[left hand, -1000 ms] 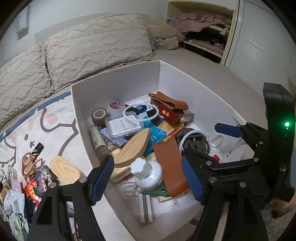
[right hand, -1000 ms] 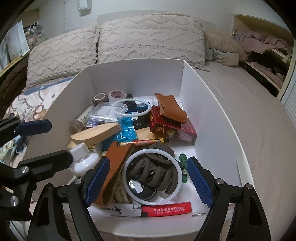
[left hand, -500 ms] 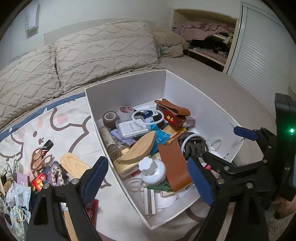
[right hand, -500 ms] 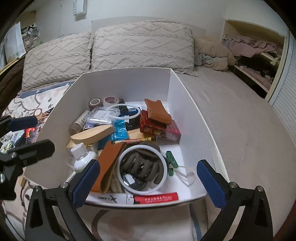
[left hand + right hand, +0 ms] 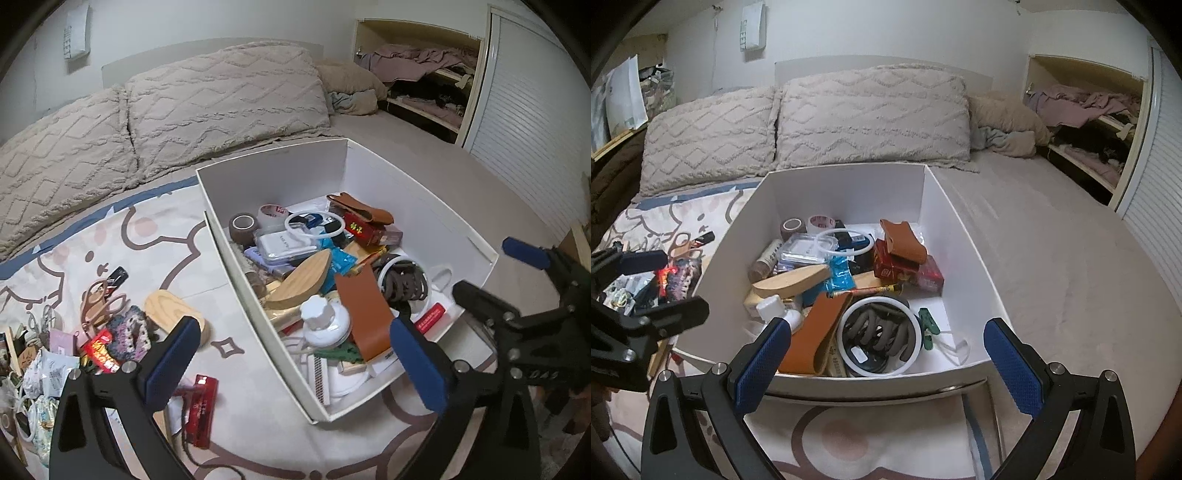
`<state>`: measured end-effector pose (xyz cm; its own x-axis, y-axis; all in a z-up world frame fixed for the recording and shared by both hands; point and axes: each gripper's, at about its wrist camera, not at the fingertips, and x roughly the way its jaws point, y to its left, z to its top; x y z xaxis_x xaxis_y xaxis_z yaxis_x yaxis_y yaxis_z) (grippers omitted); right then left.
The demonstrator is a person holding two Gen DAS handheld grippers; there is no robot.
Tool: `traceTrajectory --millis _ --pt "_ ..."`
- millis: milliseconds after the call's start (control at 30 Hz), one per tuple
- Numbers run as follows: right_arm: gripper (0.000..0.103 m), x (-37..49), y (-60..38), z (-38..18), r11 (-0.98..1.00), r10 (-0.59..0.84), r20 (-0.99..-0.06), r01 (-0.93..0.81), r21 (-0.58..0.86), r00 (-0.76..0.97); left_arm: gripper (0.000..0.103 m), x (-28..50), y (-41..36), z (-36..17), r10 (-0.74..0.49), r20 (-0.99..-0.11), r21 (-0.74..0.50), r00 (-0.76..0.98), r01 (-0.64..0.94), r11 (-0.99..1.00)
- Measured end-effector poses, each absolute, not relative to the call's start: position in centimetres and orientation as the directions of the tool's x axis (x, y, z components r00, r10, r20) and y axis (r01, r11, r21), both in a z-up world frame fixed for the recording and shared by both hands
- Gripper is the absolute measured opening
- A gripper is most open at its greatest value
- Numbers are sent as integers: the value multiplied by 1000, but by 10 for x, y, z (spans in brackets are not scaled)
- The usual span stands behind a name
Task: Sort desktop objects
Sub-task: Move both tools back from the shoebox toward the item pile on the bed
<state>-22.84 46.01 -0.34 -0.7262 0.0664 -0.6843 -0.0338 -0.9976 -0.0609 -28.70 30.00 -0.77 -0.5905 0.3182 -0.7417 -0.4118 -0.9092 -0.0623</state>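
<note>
A bed with a cartoon-print sheet [image 5: 258,417] is carrying everything. At its near edge, the left hand-held gripper [image 5: 295,363] is hanging with its jaws spread as wide as they go, having just been opening, gripping nothing. The right hand-held gripper [image 5: 888,363] is gaping equally wide and empty. Just beyond them the white box [image 5: 964,236] is sitting full of desktop objects, a brown leather piece [image 5: 365,314] leaning among them. Loose items [image 5: 110,332] are lying beside its left wall. Two pillows [image 5: 871,114] are lining the far edge.
</note>
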Motion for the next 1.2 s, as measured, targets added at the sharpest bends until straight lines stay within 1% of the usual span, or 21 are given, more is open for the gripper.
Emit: traceTrajectory --millis 200,400,667,933,1200 --pt "103 -221 456 1 -998 65 -675 -36 -57 -735 103 -280 290 -6 316 -737 -61 -598 -406 -912" --pt "103 -217 449 2 -996 87 -685 -47 -77 -723 103 -274 280 -1 320 -726 -65 -608 -402 -913" --pt "103 -209 440 13 -996 92 -669 -59 -72 -738 103 -269 261 8 320 -710 -80 -628 -380 -922" --pt "103 -212 414 19 -997 71 -658 -37 -66 -749 103 -266 224 16 288 -701 -74 -652 -335 -939" --pt "103 -216 373 21 -998 21 -646 20 -56 -763 103 -262 163 22 233 -686 -64 -689 -262 -963"
